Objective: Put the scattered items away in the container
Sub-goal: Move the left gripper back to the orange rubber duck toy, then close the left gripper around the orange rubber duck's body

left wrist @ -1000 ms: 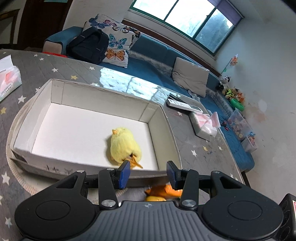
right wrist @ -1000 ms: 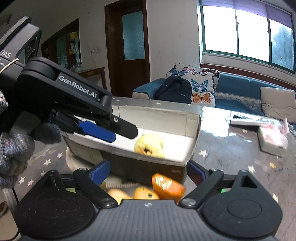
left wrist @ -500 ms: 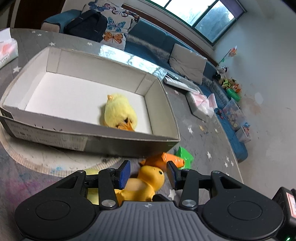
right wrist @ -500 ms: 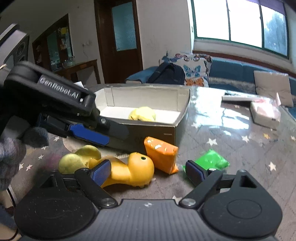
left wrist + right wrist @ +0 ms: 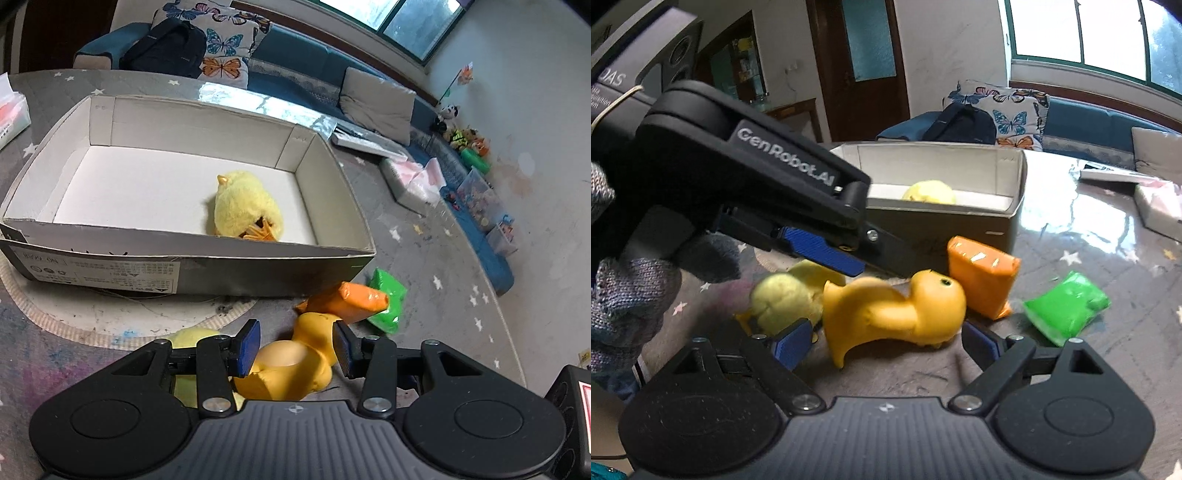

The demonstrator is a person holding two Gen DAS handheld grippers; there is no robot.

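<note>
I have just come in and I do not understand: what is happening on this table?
A person is tidying toys into a cardboard box. One plush chick already lies inside. Both handheld grippers are open over the orange rubber duck beside the box: the left gripper straddles it, and so does the right gripper. Neither grips yet. An orange packet and a green packet wait nearby.

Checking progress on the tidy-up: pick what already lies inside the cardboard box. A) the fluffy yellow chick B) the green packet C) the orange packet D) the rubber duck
A: the fluffy yellow chick lies on the floor of the cardboard box; the other three lie on the table outside it.
</note>
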